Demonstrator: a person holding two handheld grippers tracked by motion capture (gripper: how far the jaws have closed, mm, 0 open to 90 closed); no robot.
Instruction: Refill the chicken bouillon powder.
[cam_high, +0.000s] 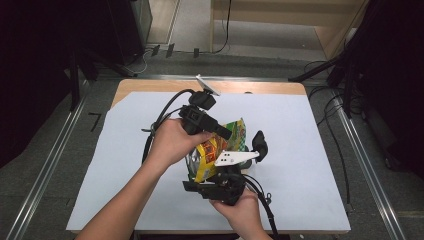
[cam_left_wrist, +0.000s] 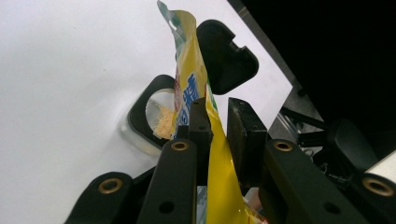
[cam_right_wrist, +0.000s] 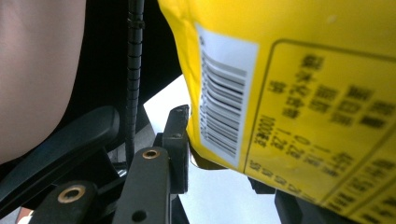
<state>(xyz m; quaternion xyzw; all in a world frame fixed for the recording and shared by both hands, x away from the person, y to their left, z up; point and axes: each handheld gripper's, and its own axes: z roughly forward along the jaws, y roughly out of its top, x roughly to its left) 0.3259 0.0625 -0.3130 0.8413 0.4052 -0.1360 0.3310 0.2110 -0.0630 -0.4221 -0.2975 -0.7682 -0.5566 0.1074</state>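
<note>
A yellow snack bag (cam_high: 215, 150) hangs above the white sheet between my two grippers. In the right gripper view its barcode side (cam_right_wrist: 299, 84) stands close up. My right gripper (cam_high: 205, 176) grips its lower end from below; one finger (cam_right_wrist: 177, 140) presses on the bag's edge and the other is hidden behind the bag. My left gripper (cam_high: 226, 134) comes in from the upper left at the bag's top. In the left gripper view the bag's top edge (cam_left_wrist: 187, 70) runs between the jaws of my left gripper (cam_left_wrist: 217, 105); it lies against the left pad, with a gap to the right pad.
On the white sheet (cam_high: 300, 150) beneath the bag stands a clear, black-rimmed container (cam_left_wrist: 156, 116) with yellowish crumbs inside, and beside it a black lid-like piece (cam_left_wrist: 226, 58). Cables trail from both grippers. Bare sheet lies to the left and right.
</note>
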